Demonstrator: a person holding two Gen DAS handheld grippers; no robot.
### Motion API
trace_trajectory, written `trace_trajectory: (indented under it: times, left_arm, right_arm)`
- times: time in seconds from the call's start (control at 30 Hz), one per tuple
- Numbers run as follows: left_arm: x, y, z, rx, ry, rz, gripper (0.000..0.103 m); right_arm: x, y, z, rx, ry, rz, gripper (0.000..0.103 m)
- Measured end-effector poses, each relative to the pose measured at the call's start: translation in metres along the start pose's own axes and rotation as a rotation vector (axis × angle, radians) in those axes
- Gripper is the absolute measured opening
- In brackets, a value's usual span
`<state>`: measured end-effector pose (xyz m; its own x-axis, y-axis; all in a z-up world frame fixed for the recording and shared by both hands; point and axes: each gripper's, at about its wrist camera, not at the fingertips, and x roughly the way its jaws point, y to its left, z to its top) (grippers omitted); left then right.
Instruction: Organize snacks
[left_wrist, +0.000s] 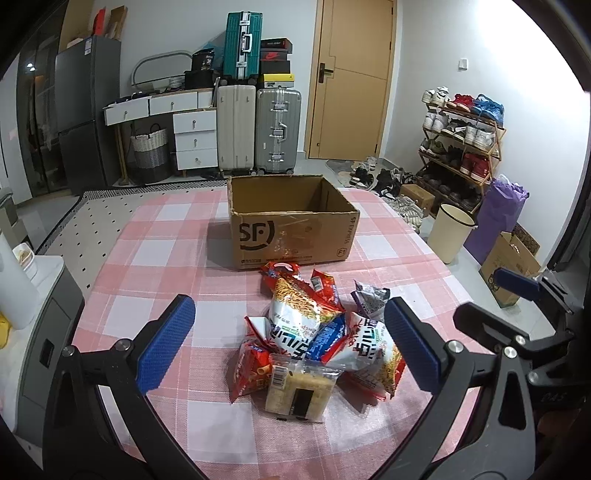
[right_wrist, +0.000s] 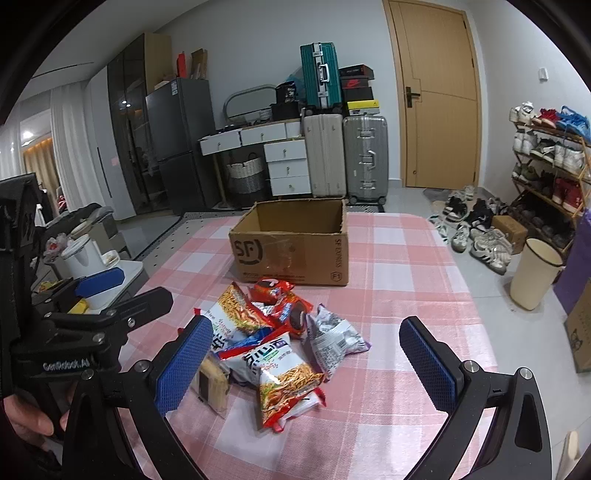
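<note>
A heap of snack packets (left_wrist: 317, 336) (right_wrist: 273, 343) lies on the pink checked tablecloth (left_wrist: 147, 266) (right_wrist: 399, 266). It holds noodle snack bags, red packets, a grey-purple bag (right_wrist: 332, 341) and a clear pack of crackers (left_wrist: 299, 391). Behind the heap stands an open, empty cardboard box (left_wrist: 291, 225) (right_wrist: 291, 251). My left gripper (left_wrist: 291, 347) hovers open just short of the heap, its blue pads wide apart. My right gripper (right_wrist: 306, 365) is open too, low over the heap's near side. Each gripper shows at the edge of the other's view.
The table's right edge drops to the floor, where a cream bin (left_wrist: 450, 232) (right_wrist: 535, 273), scattered shoes and a shoe rack (left_wrist: 461, 140) stand. A white appliance (right_wrist: 85, 258) sits left of the table. Suitcases (left_wrist: 258, 129) and drawers line the back wall.
</note>
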<state>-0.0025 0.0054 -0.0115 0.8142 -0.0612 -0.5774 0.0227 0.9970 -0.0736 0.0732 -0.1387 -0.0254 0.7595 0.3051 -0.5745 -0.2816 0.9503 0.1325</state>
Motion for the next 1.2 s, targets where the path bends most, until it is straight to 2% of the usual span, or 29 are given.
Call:
trace_trajectory:
  times: [0.33,0.63,0.97,1.2]
  left_arm:
    - [0.011,0.020,-0.003,-0.032,0.007,-0.005,0.102]
    - [0.030,0.055,-0.016,-0.075,0.038,-0.037,0.102]
    - [0.055,0.086,-0.035,-0.118,0.098,-0.046,0.102]
    - [0.066,0.094,-0.044,-0.117,0.123,-0.061,0.102]
  right_arm:
    - [0.027,-0.001,-0.021,-0.015,0.066,0.102,0.103]
    - [0.070,-0.002,-0.044,-0.028,0.169,0.161,0.103]
    - [0.113,0.003,-0.052,-0.048,0.229,0.214,0.102]
    - [0.131,0.000,-0.051,-0.043,0.245,0.226,0.092]
